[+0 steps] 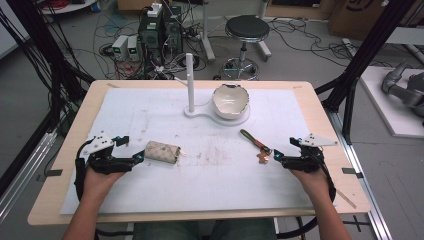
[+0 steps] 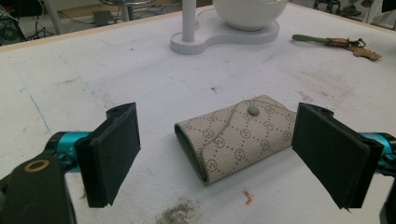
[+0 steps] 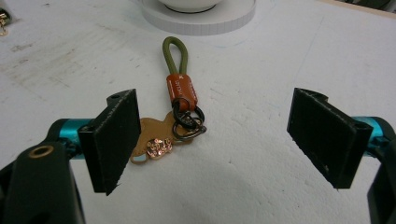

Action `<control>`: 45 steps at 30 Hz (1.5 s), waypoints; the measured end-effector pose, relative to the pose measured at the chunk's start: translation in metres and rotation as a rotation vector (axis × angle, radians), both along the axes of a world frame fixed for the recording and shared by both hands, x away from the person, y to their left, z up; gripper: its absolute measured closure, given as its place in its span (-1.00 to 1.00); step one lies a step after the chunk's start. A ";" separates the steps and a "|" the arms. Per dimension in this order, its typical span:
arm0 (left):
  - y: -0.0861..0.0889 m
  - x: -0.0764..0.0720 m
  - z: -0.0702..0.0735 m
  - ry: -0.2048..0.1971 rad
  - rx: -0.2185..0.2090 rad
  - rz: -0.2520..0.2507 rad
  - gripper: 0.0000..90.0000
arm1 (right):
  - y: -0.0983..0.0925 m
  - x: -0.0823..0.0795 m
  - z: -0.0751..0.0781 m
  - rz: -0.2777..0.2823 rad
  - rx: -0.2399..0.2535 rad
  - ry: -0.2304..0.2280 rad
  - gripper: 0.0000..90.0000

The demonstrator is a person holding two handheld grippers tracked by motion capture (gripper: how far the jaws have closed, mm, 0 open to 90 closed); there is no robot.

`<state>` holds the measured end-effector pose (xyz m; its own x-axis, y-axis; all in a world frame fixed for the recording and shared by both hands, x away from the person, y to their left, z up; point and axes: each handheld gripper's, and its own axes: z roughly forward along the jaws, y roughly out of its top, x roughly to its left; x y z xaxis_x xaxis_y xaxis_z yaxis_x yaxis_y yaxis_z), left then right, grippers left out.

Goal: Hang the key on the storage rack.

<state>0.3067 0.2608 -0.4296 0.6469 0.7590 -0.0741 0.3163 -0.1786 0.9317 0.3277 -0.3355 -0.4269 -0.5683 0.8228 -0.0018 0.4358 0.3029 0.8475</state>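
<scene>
on the near left of the white mat, the left gripper gapes wide around a monogrammed pouch; at right, the right gripper stands wide by a key strap, whose flat rings could slip the pads.

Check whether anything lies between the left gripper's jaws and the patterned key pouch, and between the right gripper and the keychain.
Nothing visible blocks either. The key pouch lies on bare mat ahead of the open left gripper; the keychain lies just ahead of the open right gripper.
</scene>
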 end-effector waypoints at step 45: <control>0.007 -0.001 -0.003 0.017 0.018 0.013 -0.66 | 0.040 0.052 -0.004 0.070 -0.086 0.085 -0.45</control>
<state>0.3054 0.2673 -0.4328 0.6355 0.7688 -0.0716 0.3348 -0.1909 0.9227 0.3802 -0.2951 -0.4311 -0.6252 0.7802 -0.0204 0.4801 0.4050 0.7782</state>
